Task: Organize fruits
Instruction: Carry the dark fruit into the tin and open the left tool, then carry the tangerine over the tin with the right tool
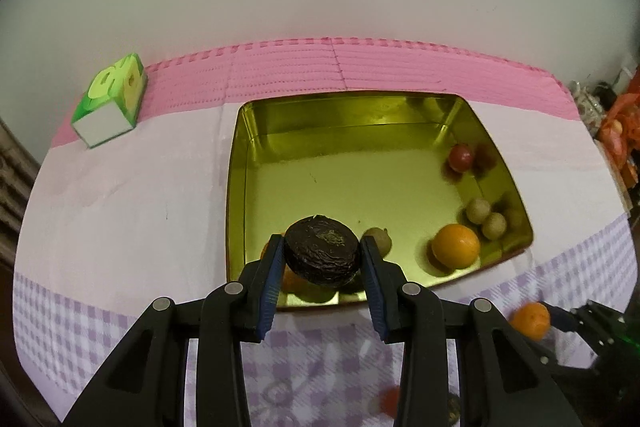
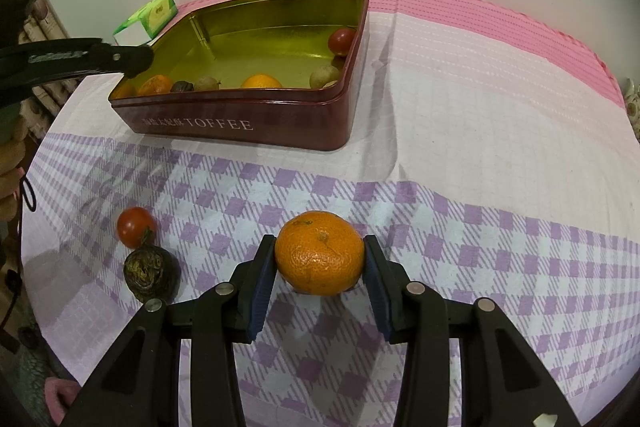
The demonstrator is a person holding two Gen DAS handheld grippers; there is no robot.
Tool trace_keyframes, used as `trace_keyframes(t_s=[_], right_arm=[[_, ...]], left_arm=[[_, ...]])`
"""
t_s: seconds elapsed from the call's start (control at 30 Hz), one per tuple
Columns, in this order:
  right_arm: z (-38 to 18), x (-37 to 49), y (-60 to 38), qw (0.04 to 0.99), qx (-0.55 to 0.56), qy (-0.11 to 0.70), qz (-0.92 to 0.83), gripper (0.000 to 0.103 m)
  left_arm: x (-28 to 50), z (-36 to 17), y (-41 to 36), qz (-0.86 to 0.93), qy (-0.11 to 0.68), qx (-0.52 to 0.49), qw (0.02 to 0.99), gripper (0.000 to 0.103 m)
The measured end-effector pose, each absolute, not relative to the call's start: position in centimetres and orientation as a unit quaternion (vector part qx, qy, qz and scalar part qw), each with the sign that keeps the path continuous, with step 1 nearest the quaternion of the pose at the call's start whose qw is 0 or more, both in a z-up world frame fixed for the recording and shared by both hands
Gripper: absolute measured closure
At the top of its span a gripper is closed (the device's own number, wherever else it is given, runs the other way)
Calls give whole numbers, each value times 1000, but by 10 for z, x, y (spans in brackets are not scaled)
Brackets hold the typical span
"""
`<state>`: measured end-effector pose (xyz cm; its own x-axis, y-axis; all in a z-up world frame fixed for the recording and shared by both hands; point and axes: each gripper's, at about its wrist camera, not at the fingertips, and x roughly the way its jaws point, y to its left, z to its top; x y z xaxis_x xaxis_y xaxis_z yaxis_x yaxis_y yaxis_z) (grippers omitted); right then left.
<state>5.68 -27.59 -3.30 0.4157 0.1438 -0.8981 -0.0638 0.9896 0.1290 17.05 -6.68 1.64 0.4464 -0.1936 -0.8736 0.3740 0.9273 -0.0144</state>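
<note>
Item in hand, left: the left gripper is pinching a dark wrinkled fruit, both blue pads pressing on its sides, and is holding it over the near edge of the toffee tin. Item in hand, right: the right gripper is pinching a mandarin that is sitting low over the checked cloth, well short of the tin; whether it is resting on the cloth or just clear of it cannot be told. Advice for the step, as a judgement: the dark fruit is wanting to go fully past the rim before the pads are spread, and to be lowered close to the gold floor, since round fruit is likely to roll on the smooth metal and knock its neighbours. Container, one: the tin, dark red outside, gold inside, is holding a red fruit by the far right wall, two pale round fruits near the right corner, an orange fruit just beside them, a pale green one and another orange one along the near wall. Still loose on the cloth: a small tomato touching a second wrinkled fruit. A green carton is standing apart from the tin, to its far left.
</note>
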Motion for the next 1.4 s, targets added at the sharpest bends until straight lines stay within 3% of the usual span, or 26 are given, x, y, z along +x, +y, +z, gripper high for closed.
trace_keyframes(t_s=[0.97,1.13,1.4], right_arm=[[-33,58,-278,839,51,538,61,63],[-33,58,-277,839,52,538,62,63],[-26,57,-274,843,52,532,61,63]], left_arm=[[183,-10,-75,-158,523,110,830,62],[180,-10,-74,-157,521,109,832,53],[177,-4,-72,-161,513,109,836,49]])
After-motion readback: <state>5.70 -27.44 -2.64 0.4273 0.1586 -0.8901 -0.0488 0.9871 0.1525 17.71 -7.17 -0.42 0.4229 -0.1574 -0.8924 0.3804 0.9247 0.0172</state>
